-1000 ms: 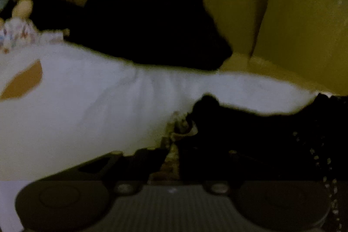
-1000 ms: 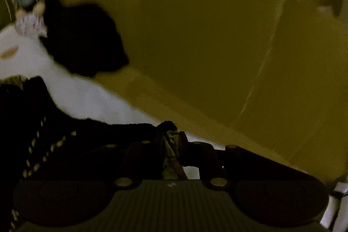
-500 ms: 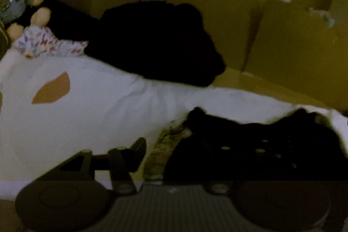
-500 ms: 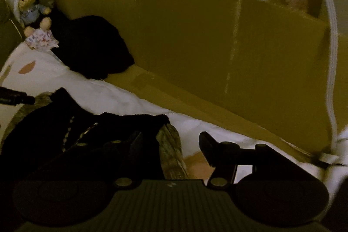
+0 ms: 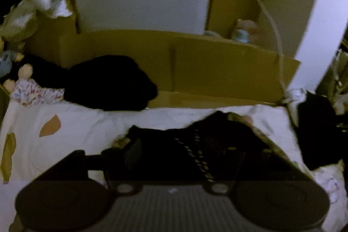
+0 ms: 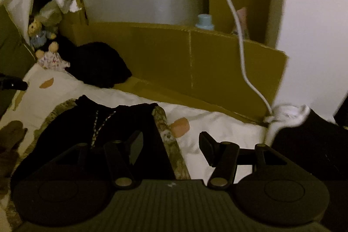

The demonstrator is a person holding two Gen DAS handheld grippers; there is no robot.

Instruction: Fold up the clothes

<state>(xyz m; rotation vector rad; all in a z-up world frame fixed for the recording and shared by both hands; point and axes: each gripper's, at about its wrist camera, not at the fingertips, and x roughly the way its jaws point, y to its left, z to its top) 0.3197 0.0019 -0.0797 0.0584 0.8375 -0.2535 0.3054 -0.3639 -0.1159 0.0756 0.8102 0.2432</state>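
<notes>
Both tongs have released the black garment.

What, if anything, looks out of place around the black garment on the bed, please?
A second black garment lies bunched, not folded, against the cardboard. A white cord hangs down over the cardboard onto the white sheet, near the black garment.

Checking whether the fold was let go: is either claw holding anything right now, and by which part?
Nothing is held. The left claw and right claw are both open above the dark garment.

garment on sheet; cardboard behind.
</notes>
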